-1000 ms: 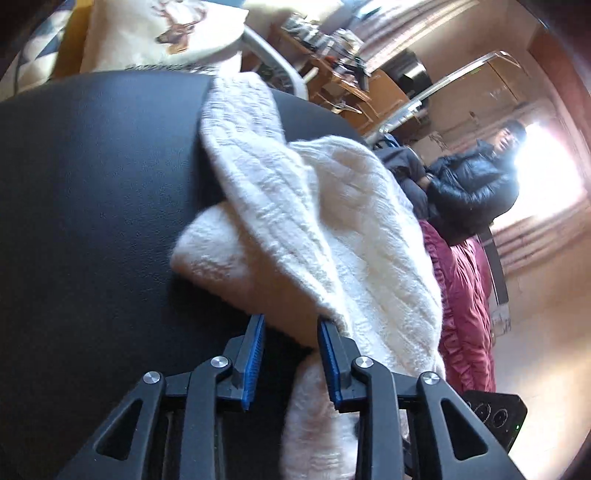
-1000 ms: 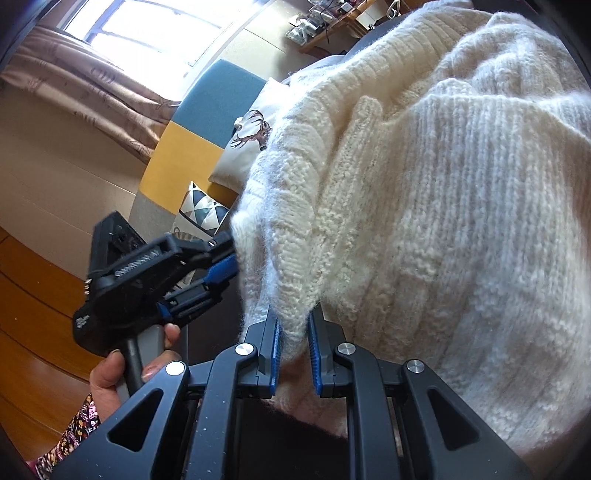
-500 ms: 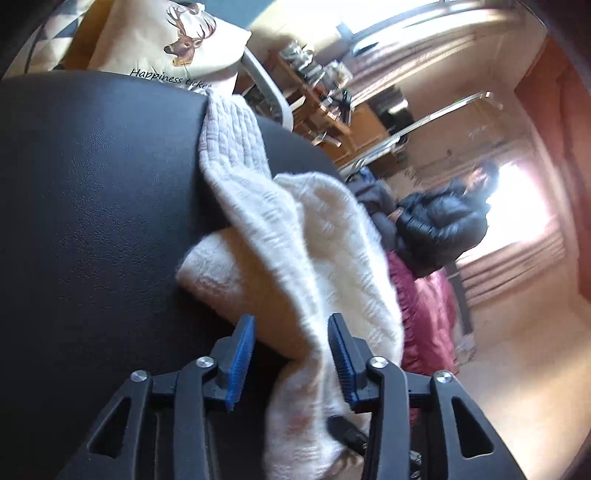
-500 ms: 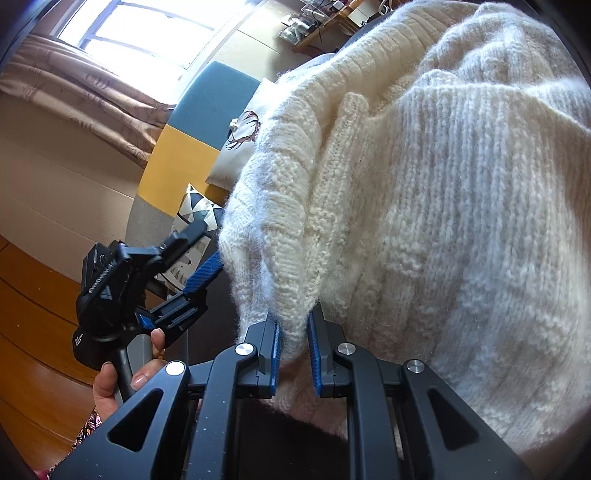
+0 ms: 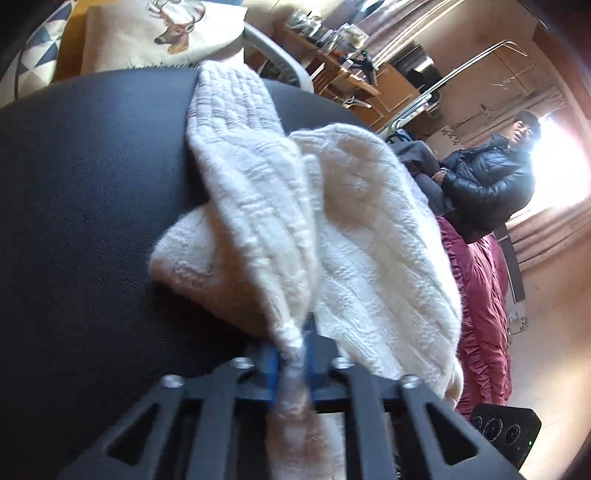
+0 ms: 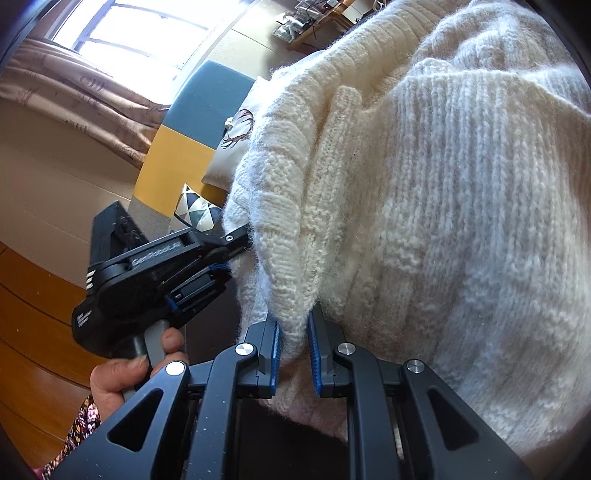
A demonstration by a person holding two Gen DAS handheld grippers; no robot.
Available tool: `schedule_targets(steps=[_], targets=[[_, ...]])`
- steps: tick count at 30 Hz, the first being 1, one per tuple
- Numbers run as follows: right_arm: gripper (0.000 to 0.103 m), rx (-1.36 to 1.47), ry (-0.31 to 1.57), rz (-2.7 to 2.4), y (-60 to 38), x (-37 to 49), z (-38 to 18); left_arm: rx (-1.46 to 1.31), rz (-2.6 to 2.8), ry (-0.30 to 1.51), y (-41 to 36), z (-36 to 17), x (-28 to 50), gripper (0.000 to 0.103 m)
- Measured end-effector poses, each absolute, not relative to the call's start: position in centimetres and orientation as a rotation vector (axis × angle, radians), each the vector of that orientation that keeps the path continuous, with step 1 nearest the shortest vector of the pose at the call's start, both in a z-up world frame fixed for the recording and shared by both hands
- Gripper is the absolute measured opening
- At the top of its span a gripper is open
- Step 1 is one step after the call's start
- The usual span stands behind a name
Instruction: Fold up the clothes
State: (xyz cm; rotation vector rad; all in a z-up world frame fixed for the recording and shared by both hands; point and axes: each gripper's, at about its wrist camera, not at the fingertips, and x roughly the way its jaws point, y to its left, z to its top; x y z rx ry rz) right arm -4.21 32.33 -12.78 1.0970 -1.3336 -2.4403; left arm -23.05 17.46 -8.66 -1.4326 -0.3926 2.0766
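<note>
Both the left gripper and the right gripper pinch the cream knitted sweater at lower centre of frame.

Strong daylight floods both fisheye views. In the left wrist view a blown-out white window glares at the right edge, and the blue-padded black left tongs are smeared by motion blur. In the right wrist view a bright window sits upper left; the cream knitted sweater looks sharp. Edges curve and darken.
</note>
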Motion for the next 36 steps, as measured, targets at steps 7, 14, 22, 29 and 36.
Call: schedule_targets(steps=[7, 14, 22, 29, 36], targets=[[0.014, 1.066, -1.351, -2.445, 31.9, -4.4, -11.5, -1.250, 2.154, -0.336, 17.2, -4.4, -21.4, 0.005], [0.014, 0.965, -1.255, -2.480, 29.6, -5.2, -6.9, -1.099, 2.209, -0.419, 13.8, -0.3, -20.4, 0.005], [0.014, 0.922, -1.176, -2.410, 25.0, -5.7, -4.0, -0.980, 2.327, -0.468, 7.0, 3.2, -17.8, 0.005], [0.014, 0.949, -1.107, -2.344, 20.4, -6.0, -3.4, -0.979, 2.402, -0.532, 0.3, 3.0, -15.5, 0.005], [0.014, 1.031, -1.034, -2.261, 15.2, -5.7, -5.1, -0.985, 2.493, -0.574, -4.8, 1.9, -12.0, 0.005]])
